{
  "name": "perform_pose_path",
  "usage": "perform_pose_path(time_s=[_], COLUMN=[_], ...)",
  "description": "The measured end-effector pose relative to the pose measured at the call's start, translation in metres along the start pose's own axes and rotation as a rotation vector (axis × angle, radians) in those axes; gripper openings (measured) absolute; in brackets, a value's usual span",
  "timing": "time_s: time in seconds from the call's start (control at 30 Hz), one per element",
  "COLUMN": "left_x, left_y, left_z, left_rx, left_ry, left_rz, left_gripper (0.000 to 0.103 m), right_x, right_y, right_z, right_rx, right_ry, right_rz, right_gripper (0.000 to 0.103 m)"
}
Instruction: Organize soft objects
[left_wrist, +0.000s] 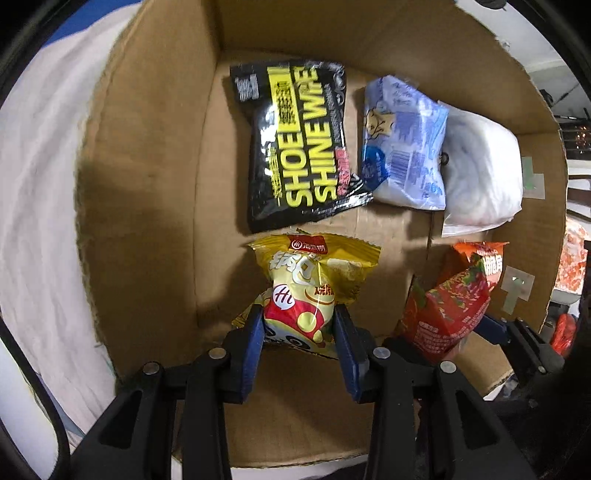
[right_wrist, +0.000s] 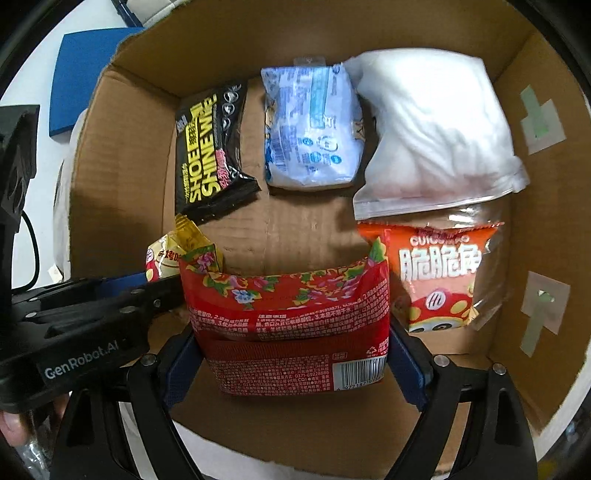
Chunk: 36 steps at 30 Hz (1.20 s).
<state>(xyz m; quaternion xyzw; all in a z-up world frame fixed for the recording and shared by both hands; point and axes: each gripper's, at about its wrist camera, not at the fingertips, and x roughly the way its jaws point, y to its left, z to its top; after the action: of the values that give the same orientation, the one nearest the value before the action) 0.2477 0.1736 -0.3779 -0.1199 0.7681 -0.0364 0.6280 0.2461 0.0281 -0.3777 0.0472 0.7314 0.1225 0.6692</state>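
A white cloth-covered surface (left_wrist: 40, 206) carries an open cardboard box (right_wrist: 122, 155) into which both grippers reach. The left gripper (left_wrist: 300, 325) has its blue fingers (left_wrist: 255, 332) pinched on a yellow snack bag (left_wrist: 314, 284), with a black shoe-wipe pack (left_wrist: 299, 147) lying just ahead of them. The right gripper (right_wrist: 293, 354) clamps a red floral pack (right_wrist: 291, 325); an orange snack bag (right_wrist: 439, 273) sits just right of its fingers, and a blue tissue pack (right_wrist: 314, 129) and white padded bag (right_wrist: 436, 125) lie farther ahead.

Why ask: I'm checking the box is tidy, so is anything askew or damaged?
Only the black shoe-wipe packet on the cardboard box's floor lies slanted, unlike the squarer pale-blue tissue pack. No tears or spills show.
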Motion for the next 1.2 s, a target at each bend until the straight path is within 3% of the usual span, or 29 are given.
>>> perform_pose_path(time_s=[0.23, 0.33, 0.43, 0.57, 0.83, 0.93, 1.0, 1.2], left_x=[-0.003, -0.015, -0.019, -0.032, -0.071, -0.087, -0.099, -0.142], left_y=[-0.007, -0.011, -0.023, -0.030, -0.035, -0.036, -0.042, -0.067], left_z=[-0.004, 0.003, 0.003, -0.004, -0.028, -0.036, -0.045, -0.087], left_rx=[0.009, 0.014, 0.012, 0.009, 0.020, 0.017, 0.021, 0.063], left_ry=[-0.008, -0.029, -0.045, -0.103, -0.255, -0.317, -0.358, -0.470], left_rz=[0.028, 0.035, 0.035, 0.060, 0.100, 0.104, 0.100, 0.111], left_gripper=[0.038, 0.045, 0.049, 0.056, 0.085, 0.090, 0.100, 0.100], right_x=[0.012, 0.010, 0.009, 0.001, -0.042, -0.062, -0.080, -0.136], right_y=[-0.007, -0.007, -0.002, -0.002, -0.023, -0.032, -0.039, -0.048], right_z=[0.000, 0.003, 0.009, 0.010, -0.002, -0.010, -0.019, -0.047], right_rx=[0.012, 0.001, -0.012, -0.028, -0.015, -0.001, 0.006, 0.022], right_ry=[0.019, 0.013, 0.003, -0.010, -0.112, -0.151, -0.185, -0.268], right_rz=[-0.004, -0.018, -0.026, -0.051, -0.161, -0.184, -0.196, -0.204], right_gripper=[0.093, 0.095, 0.103, 0.103, 0.103, 0.103, 0.103, 0.103])
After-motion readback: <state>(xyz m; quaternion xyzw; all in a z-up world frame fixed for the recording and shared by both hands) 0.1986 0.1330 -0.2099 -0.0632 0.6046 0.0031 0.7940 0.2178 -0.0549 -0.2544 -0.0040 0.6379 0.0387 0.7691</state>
